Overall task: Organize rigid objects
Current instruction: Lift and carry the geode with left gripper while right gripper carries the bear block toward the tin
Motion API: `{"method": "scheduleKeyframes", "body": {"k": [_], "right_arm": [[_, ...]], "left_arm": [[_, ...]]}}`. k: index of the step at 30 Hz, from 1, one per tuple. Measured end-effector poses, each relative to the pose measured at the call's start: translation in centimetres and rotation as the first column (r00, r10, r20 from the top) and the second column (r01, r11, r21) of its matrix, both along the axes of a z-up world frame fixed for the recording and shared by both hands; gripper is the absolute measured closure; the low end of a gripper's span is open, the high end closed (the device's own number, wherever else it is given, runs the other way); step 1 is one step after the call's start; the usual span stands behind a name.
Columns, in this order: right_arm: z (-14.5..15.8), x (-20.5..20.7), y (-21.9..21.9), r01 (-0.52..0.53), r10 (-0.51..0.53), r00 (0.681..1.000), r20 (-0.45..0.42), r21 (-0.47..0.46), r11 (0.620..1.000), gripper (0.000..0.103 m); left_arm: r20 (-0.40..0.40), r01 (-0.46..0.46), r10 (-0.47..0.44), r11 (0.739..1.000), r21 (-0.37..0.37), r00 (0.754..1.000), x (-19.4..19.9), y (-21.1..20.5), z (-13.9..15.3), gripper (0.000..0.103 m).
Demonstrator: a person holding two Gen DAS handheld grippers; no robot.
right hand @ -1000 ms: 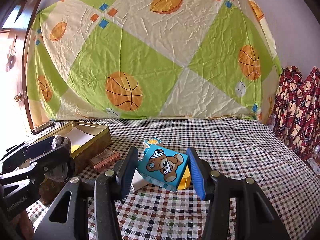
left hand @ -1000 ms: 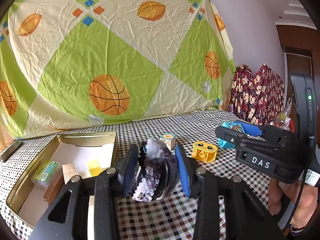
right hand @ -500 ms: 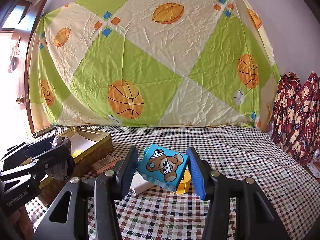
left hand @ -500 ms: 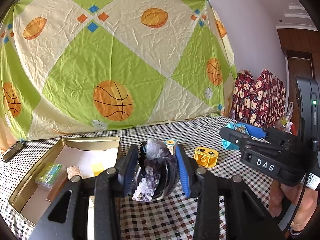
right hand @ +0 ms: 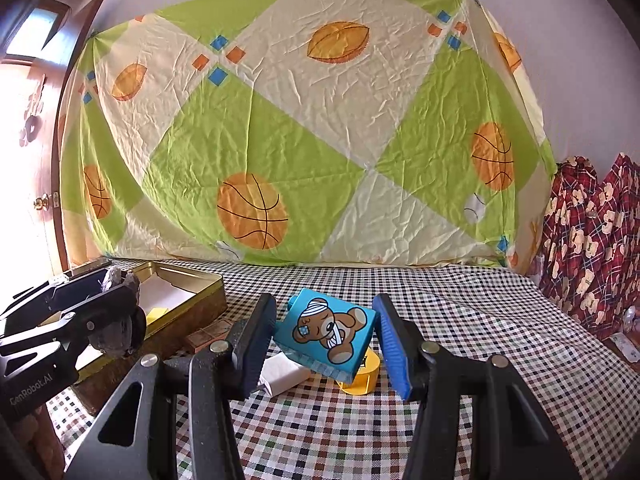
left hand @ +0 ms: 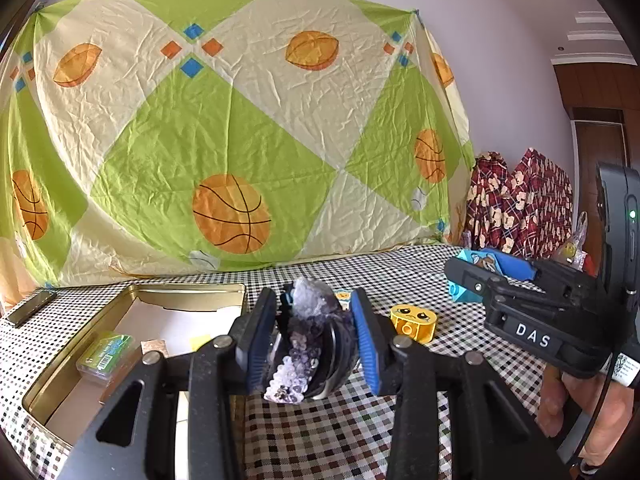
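On the checked cloth [left hand: 460,292] the open tin [left hand: 188,292] lies at ten o'clock from our left gripper [left hand: 314,340], clamped on the geode [left hand: 308,320] and nearer than our right gripper [right hand: 326,340], which pinches the bear block [right hand: 332,336] aloft.

Low wrist views (shared sheet [left hand: 240,140])

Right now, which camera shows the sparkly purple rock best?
The left wrist view: the purple crystal rock sits close up between the left gripper fingers, its crystals facing the camera. The right wrist view shows it only small, dark and side-on at the left edge.
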State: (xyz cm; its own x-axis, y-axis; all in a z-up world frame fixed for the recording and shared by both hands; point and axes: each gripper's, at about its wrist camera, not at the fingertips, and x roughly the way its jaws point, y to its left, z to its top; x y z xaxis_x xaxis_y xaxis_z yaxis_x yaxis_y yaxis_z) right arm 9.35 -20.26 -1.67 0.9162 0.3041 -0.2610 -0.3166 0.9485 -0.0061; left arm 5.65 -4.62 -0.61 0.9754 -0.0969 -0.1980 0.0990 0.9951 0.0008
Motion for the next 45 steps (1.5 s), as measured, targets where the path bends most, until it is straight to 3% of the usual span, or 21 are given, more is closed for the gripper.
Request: {"method": "scheduleKeyframes", "body": {"k": [20,45], "right_arm": [[0.2,-0.8,0.8,-0.029,0.029,0.999,0.027,-0.006,1.0,0.05],[-0.1,-1.2,7.0,-0.141,0.142,0.99,0.02,-0.043,0.989,0.05]], "left_arm": [[0.044,-0.02,0.021,0.999,-0.033,0.999,-1.1,1.0,0.3,0.066],[0.045,-0.077,0.081,0.992,-0.099,0.996,-2.1,5.8,0.6,0.066]]}}
